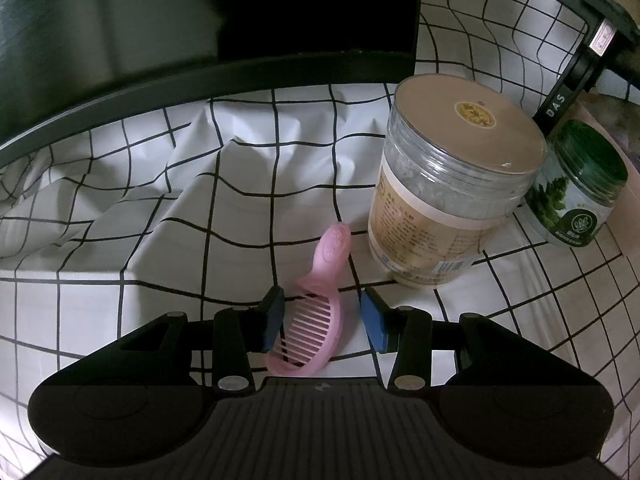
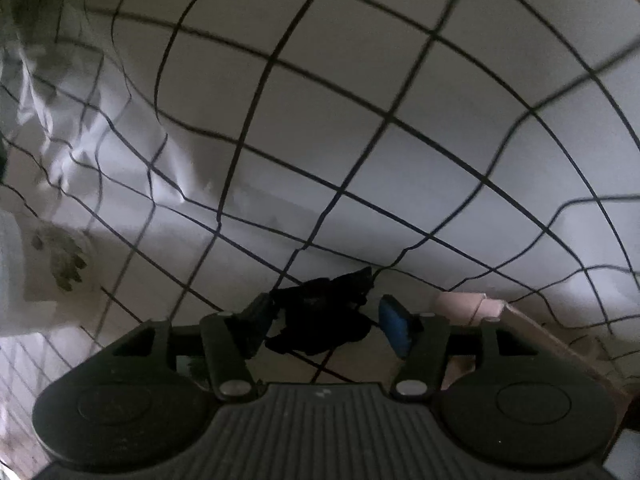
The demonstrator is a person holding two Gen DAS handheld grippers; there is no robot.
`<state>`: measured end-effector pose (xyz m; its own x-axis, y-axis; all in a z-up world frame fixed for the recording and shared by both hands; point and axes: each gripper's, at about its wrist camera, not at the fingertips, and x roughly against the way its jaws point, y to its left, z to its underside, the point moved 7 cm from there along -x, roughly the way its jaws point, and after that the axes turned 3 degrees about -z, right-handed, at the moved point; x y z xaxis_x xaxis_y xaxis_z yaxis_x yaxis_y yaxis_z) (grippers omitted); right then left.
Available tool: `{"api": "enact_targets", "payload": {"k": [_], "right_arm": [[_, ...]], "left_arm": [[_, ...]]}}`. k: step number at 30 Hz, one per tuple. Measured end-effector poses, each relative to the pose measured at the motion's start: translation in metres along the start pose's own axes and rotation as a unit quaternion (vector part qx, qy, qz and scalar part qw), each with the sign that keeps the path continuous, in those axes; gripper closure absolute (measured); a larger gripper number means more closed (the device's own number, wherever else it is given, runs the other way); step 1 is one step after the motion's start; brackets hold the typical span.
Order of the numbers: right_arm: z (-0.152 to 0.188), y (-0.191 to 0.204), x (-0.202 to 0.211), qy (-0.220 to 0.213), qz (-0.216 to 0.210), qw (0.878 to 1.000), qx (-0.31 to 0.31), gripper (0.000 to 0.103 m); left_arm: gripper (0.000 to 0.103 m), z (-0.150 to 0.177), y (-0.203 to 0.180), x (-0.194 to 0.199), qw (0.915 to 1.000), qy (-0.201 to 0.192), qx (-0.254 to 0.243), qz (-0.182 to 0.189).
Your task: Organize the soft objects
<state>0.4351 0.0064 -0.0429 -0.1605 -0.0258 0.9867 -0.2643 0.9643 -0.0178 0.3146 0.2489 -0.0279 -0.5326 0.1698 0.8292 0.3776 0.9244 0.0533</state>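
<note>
In the left wrist view a pink plastic comb (image 1: pixel 320 308) lies on the white black-grid cloth (image 1: pixel 240 200), its handle pointing away. My left gripper (image 1: pixel 324 318) stands open around the comb's toothed end; the left pad is at the teeth and the right pad stands clear of it. In the right wrist view my right gripper (image 2: pixel 326 324) points down at the same kind of cloth (image 2: pixel 360 120). It is open, with a small crumpled black soft thing (image 2: pixel 320 312) lying between its blue pads (image 2: pixel 394 328). The picture is blurred and dark.
A large clear jar with a beige lid (image 1: pixel 452 192) stands just right of the comb, a smaller green-lidded jar (image 1: pixel 580 192) beyond it. A dark screen (image 1: pixel 280 20) closes off the back. The cloth is rumpled at left. A pinkish cardboard piece (image 2: pixel 472 304) lies beside the right gripper.
</note>
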Motion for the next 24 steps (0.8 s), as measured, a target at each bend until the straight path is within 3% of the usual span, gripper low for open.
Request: {"api": "enact_targets", "payload": {"k": [1, 2, 3, 8, 9, 11, 24], "right_arm": [[0.0, 0.002, -0.001, 0.001, 0.009, 1.0, 0.01, 0.043], [-0.001, 0.005, -0.001, -0.003, 0.005, 1.0, 0.018, 0.057], [-0.001, 0.008, 0.0, 0.0, -0.012, 1.0, 0.018, 0.061], [0.008, 0.022, 0.016, -0.014, -0.048, 0.999, 0.017, 0.062], [0.009, 0.025, 0.022, -0.021, -0.048, 0.998, 0.018, 0.062], [0.011, 0.03, 0.032, -0.036, -0.052, 0.998, 0.017, 0.062], [0.021, 0.011, 0.062, -0.078, -0.051, 0.996, 0.0, 0.062]], "left_arm": [[0.055, 0.0, 0.001, 0.0, 1.0, -0.002, -0.001, 0.001], [0.055, 0.001, 0.001, 0.0, 1.0, -0.005, -0.001, 0.001], [0.055, 0.002, 0.001, 0.0, 1.0, -0.009, 0.0, 0.001], [0.057, 0.003, 0.002, 0.001, 0.9999, -0.016, -0.002, 0.002], [0.059, 0.003, 0.002, 0.001, 0.9999, -0.015, -0.002, 0.002], [0.073, 0.001, 0.002, 0.001, 0.9999, -0.013, -0.002, 0.002], [0.074, 0.001, 0.005, 0.005, 0.9999, -0.006, 0.005, -0.008]]}}
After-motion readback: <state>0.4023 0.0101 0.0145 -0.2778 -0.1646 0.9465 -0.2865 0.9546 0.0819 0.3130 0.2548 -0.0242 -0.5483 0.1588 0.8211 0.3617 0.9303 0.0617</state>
